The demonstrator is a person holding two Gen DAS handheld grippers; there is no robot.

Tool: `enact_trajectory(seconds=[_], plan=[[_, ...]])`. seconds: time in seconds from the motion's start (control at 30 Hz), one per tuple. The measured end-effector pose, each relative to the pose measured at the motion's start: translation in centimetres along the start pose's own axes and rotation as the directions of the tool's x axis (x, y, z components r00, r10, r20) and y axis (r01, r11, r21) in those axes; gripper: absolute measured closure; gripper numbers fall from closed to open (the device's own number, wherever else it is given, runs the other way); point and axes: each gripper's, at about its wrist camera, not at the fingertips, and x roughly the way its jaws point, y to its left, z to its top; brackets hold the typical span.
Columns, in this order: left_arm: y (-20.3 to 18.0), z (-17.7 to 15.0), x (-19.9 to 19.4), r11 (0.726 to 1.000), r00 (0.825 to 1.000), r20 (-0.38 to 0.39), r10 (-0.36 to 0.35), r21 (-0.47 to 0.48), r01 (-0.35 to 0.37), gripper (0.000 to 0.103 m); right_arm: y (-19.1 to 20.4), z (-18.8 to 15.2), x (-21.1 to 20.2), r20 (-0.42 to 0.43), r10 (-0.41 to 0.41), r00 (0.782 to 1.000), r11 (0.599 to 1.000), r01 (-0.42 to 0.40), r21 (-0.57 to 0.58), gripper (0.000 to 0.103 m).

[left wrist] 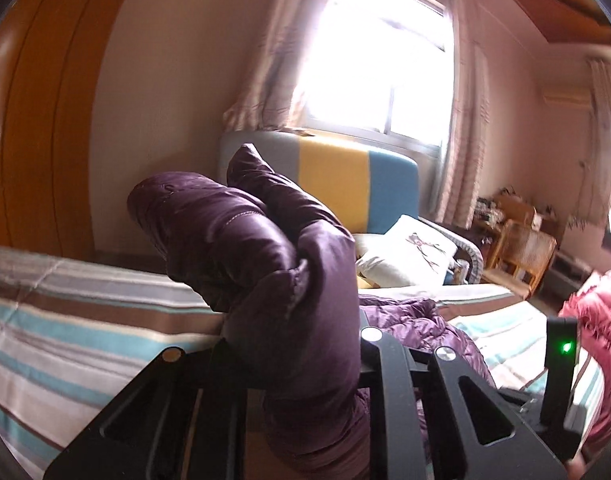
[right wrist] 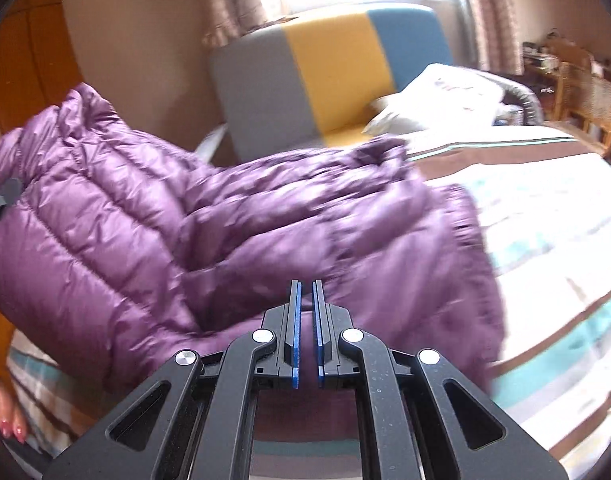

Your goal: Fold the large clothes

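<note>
While the left wrist view was mostly filled by our own load, we could read one thing plainly: the left gripper (left wrist: pixel 305 360) held a bunched fold of the purple down jacket (left wrist: pixel 257 248), the fabric rising from between the black linkages at the bottom centre and bulging toward the upper left of the frame. The fingertips themselves were buried under the cloth, so we judged the grip from the padding wedged where they should be. More of the jacket trailed to the lower right of that bundle, onto the striped bedspread (left wrist: pixel 65 320). A pink garment (left wrist: pixel 597 312) sat at the right edge.

When we turned to the right wrist view, the right gripper (right wrist: pixel 306 312) showed its blue pads drawn narrow, nearly together, with nothing between them. The purple down jacket (right wrist: pixel 225 208) lay straight ahead of those fingers and to their left, its long axis running from the upper left of the frame down toward the centre right, the lifted end at far left and the free edge nearest our fingertips. We judged the right gripper the nearer one to that loose lower edge, which spread over the striped bedspread (right wrist: pixel 545 240).
</note>
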Motion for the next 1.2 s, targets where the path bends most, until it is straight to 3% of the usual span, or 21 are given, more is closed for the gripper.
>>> enact_trajectory(seconds=[0.17, 0.43, 0.73, 0.83, 0.93, 1.0, 1.03, 1.07, 1.2], plan=[[-4.0, 0.7, 1.0, 0.996, 0.999, -0.015, -0.044, 0.083, 0.045, 0.086, -2.9, 0.1, -0.3, -0.002, -0.116, 0.993, 0.993, 0.116, 0.030, 0.097], [-9.8, 0.0, 3.0, 0.977, 0.987, -0.085, -0.136, 0.155, 0.148, 0.084, -6.0, 0.0, -1.1, 0.015, -0.157, 0.987, 0.984, 0.155, 0.085, 0.097], [-13.3, -3.9, 5.3, 0.958, 0.952, -0.225, -0.206, 0.152, 0.243, 0.083, -11.0, -0.8, -2.4, 0.006, -0.183, 0.983, 0.959, 0.178, 0.220, 0.097], [-14.9, -5.5, 6.5, 0.945, 0.932, -0.287, -0.220, 0.174, 0.276, 0.081, -11.9, -1.3, -2.8, 0.003, -0.187, 0.982, 0.951, 0.180, 0.251, 0.097], [-16.5, -6.6, 7.0, 0.919, 0.911, -0.337, -0.238, 0.225, 0.324, 0.070, -12.1, -1.3, -3.2, 0.005, -0.192, 0.981, 0.948, 0.185, 0.260, 0.097], [-16.4, -6.7, 6.0, 0.898, 0.893, -0.346, -0.289, 0.226, 0.378, 0.048, -12.3, -1.3, -3.5, 0.010, -0.195, 0.981, 0.947, 0.186, 0.263, 0.097], [-16.2, -6.5, 4.9, 0.877, 0.872, -0.344, -0.348, 0.208, 0.432, 0.030, -12.3, -1.2, -3.6, 0.013, -0.192, 0.981, 0.947, 0.181, 0.267, 0.097], [-16.1, -6.3, 4.1, 0.868, 0.863, -0.339, -0.375, 0.199, 0.455, 0.022, -12.2, -1.2, -3.7, 0.017, -0.189, 0.982, 0.947, 0.178, 0.269, 0.097], [-14.1, -4.9, 0.0, 0.864, 0.868, -0.266, -0.419, 0.179, 0.471, 0.021, -12.3, -1.1, -3.9, 0.024, -0.170, 0.985, 0.948, 0.156, 0.278, 0.097]])
